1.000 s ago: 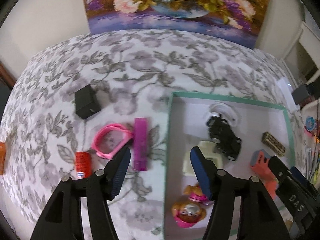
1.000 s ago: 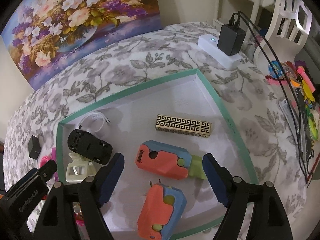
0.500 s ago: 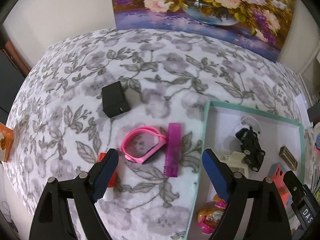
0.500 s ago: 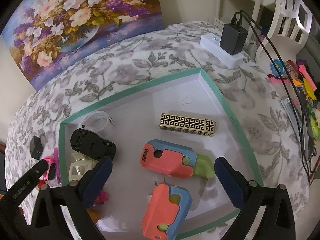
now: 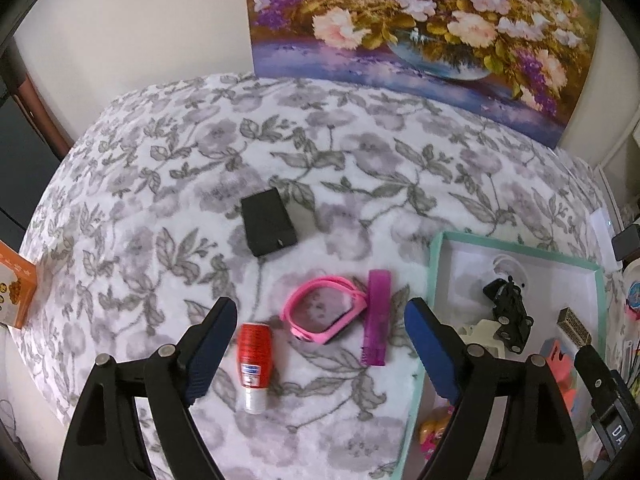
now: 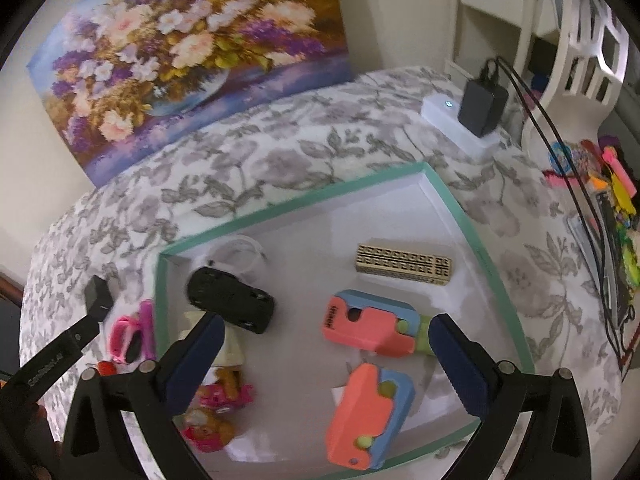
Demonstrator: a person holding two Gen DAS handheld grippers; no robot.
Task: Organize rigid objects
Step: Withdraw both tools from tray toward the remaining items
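My left gripper (image 5: 320, 344) is open and empty above the floral bedspread. Between its fingers lie a red tube (image 5: 253, 354), a pink watch (image 5: 322, 314) and a purple comb (image 5: 376, 316). A black box (image 5: 268, 221) lies farther back. My right gripper (image 6: 326, 360) is open and empty over the green-rimmed tray (image 6: 296, 200). The tray holds a black toy car (image 6: 232, 304), two orange-and-blue toys (image 6: 370, 326), a patterned block (image 6: 404, 266), a cream piece and a pink-and-orange figure (image 6: 212, 416).
A flower painting (image 5: 420, 28) leans on the wall behind the bed. An orange box (image 5: 14, 284) sits at the bed's left edge. A white power strip with a black charger (image 6: 480, 106) and cables lies at the right, beside a cluttered shelf (image 6: 608, 208).
My left gripper has moved left and back, from straddling the tray rim to over the loose items, and its jaws have opened wider. My right gripper has pulled back a little and opened wider.
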